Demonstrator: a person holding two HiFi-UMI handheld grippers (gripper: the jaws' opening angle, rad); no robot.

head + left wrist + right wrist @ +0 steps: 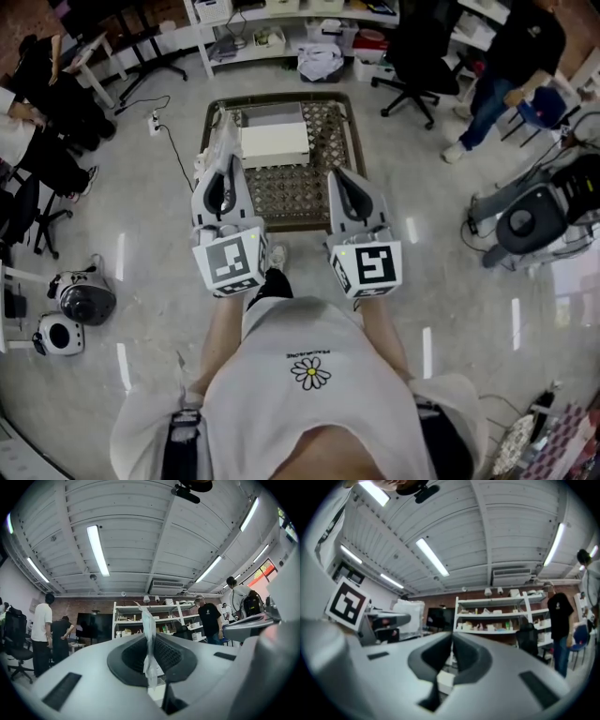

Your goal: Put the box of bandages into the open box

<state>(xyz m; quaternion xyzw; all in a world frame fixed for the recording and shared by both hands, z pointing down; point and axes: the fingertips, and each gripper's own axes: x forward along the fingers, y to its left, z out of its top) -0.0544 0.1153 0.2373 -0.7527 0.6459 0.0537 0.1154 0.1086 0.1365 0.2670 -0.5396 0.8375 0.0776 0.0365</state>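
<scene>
Over on the left, two round devices (73, 314) sit on the floor, well clear of the action. The left gripper (226, 167) is held out level in front of the person, and its jaws are pinching a strip of clear plastic film (149, 641). The film stands up between the jaws and hangs a little below them in the left gripper view. From the head view it shows as a crinkled clear sheet (223, 136) at the desk's left edge.

Centre stage is the desk (302, 192) with its woven top, and on it a white box (274, 142), just beyond both sets of jaws and touched by neither. Whether that is the bandage box or the open one cannot be told from here.

The right gripper (346, 180) is level beside its partner, with its jaws pressed together and nothing between them. Far right, a person in a dark top (511, 56) stands near an office chair (412, 56).
</scene>
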